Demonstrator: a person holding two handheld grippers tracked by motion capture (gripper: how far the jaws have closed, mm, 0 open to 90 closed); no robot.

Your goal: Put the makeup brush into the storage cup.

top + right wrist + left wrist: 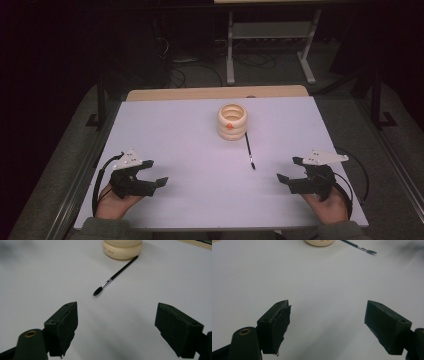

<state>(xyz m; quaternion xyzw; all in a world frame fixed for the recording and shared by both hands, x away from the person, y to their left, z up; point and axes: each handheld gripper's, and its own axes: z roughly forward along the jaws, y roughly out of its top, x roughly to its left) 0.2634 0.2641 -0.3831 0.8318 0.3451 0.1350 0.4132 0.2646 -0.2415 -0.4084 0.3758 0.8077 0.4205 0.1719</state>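
Note:
A cream ribbed holder (pixel 232 121) with an orange mark stands at the middle back of the white table (pixel 175 145). A thin black brush (pixel 249 150) lies just in front of it, bristle tip toward me. The left gripper view catches the brush (pixel 359 247) and the holder's base (pixel 320 242) at its top edge. My left gripper (pixel 155 173) rests open at the front left, nothing between its jaws. At the front right my right gripper (pixel 289 169) is open and empty too; its view has the brush (pixel 115 275) and holder (pixel 122 248) ahead of it.
A wooden strip (pixel 215 93) runs along the table's far edge. Beyond it, on a dark floor, stand a metal frame's legs (pixel 270 45) and some cables. A person's hands (pixel 117 205) hold both grippers near the front edge.

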